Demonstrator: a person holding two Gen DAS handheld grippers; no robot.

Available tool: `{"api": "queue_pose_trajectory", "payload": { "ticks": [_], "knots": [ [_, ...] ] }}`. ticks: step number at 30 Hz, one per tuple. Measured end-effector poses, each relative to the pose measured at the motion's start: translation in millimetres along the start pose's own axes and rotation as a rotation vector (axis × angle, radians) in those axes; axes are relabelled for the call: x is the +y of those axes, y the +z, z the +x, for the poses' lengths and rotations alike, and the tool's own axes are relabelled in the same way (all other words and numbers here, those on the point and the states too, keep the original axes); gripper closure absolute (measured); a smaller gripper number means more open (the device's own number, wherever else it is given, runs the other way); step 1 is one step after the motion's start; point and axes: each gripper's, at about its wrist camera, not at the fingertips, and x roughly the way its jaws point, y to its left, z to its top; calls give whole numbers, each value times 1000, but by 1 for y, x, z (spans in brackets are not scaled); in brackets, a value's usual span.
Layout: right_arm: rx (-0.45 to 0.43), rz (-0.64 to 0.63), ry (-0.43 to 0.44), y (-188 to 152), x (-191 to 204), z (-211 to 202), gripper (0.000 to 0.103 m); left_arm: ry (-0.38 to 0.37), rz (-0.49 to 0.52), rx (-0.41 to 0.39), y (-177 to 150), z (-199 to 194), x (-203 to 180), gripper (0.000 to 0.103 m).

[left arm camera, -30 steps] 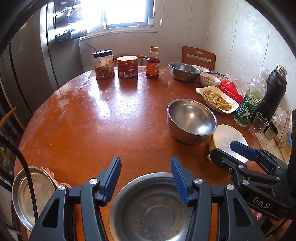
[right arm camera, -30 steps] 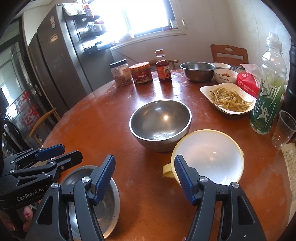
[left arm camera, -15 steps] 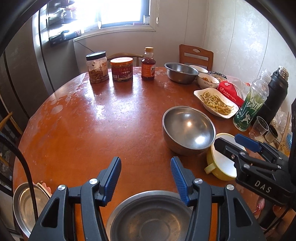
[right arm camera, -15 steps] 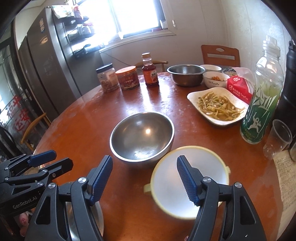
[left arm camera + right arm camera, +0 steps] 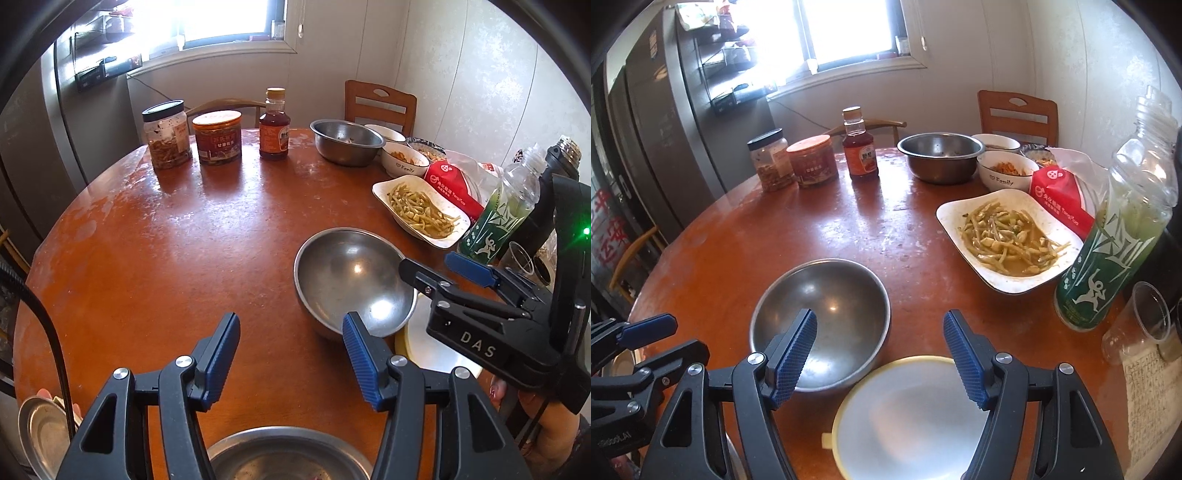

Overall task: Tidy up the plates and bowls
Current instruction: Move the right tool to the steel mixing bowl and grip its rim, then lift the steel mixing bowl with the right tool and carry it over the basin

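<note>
Right wrist view shows the round table (image 5: 738, 229) with nothing stacked yet. Big steel bowl (image 5: 820, 317) sits empty, touching the empty yellow-rimmed bowl (image 5: 908, 417); white dish (image 5: 1008, 240) holds vegetable strips. Right gripper (image 5: 879, 354) is closing on nothing; left gripper (image 5: 291, 354) is opening, empty.

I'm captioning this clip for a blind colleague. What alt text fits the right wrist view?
The right gripper, nothing between its closing jaws, hangs over a round brown table, just above an empty steel bowl and a yellow-rimmed bowl. Beyond are a white dish of green beans, jars and a green bottle.
</note>
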Motion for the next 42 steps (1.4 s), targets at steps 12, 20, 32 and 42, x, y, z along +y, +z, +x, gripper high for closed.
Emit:
{"api": "queue_pose_trajectory", "payload": {
  "ticks": [12, 20, 32, 42],
  "knots": [
    [57, -25, -5, -4, -2, 28, 65, -14, -24, 100, 9, 43, -6, 44],
    [72, -36, 9, -6, 1, 38, 74, -19, -65, 131, 8, 62, -4, 44],
    [65, -53, 27, -6, 11, 36, 79, -78, -85, 146, 6, 67, -2, 67],
    [45, -75, 66, -4, 32, 23, 79, -65, -110, 107, 4, 37, 16, 67]
  ]
}}
